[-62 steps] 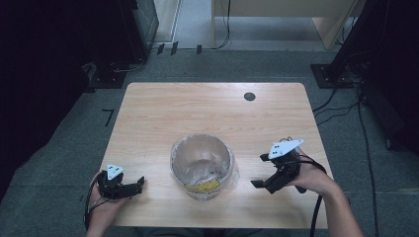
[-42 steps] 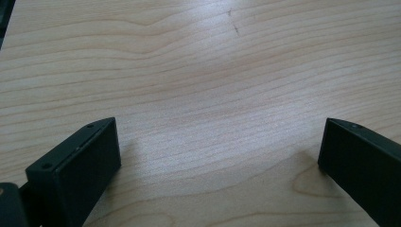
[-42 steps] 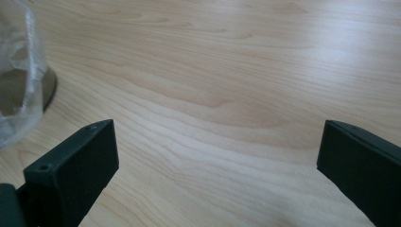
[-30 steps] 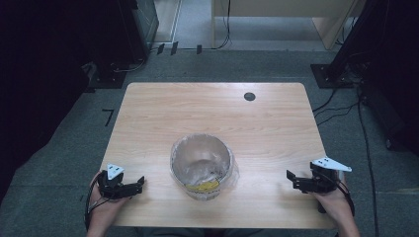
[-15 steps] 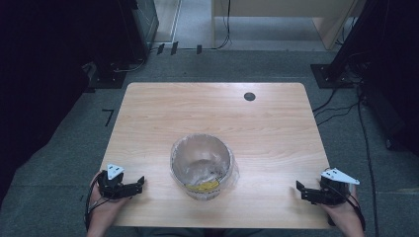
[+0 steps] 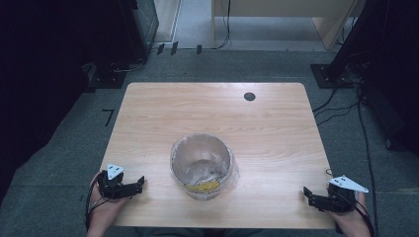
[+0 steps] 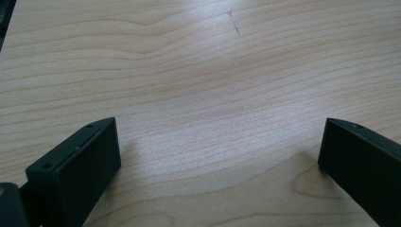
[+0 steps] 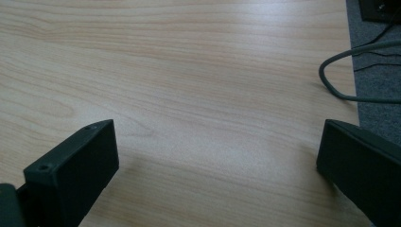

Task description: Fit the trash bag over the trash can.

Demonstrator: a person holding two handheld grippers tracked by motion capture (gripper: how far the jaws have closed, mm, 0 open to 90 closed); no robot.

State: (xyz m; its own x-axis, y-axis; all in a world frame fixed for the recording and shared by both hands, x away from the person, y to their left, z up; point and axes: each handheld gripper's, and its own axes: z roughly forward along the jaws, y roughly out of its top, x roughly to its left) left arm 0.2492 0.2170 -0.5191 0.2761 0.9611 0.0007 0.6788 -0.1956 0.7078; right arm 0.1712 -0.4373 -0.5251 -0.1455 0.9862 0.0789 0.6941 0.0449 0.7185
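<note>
A clear plastic bowl (image 6: 201,162) covered with wrinkled film stands at the front middle of the wooden table (image 6: 212,113); something yellow shows low inside it. My left gripper (image 6: 137,184) rests at the front left corner, open, with bare wood between its jaws (image 7: 217,142). My right gripper (image 6: 307,193) sits at the front right corner, open, over bare wood (image 8: 217,142). Both lie well apart from the bowl, one on each side.
A dark round hole (image 6: 249,96) marks the table's far right part. A grey cable (image 8: 345,75) loops over the table's edge and the carpet in the right gripper view. Dark equipment stands and cables ring the table on the floor.
My right gripper has drawn back from beside the bowl to the front right corner and come down near the table. The left gripper has stayed still.
</note>
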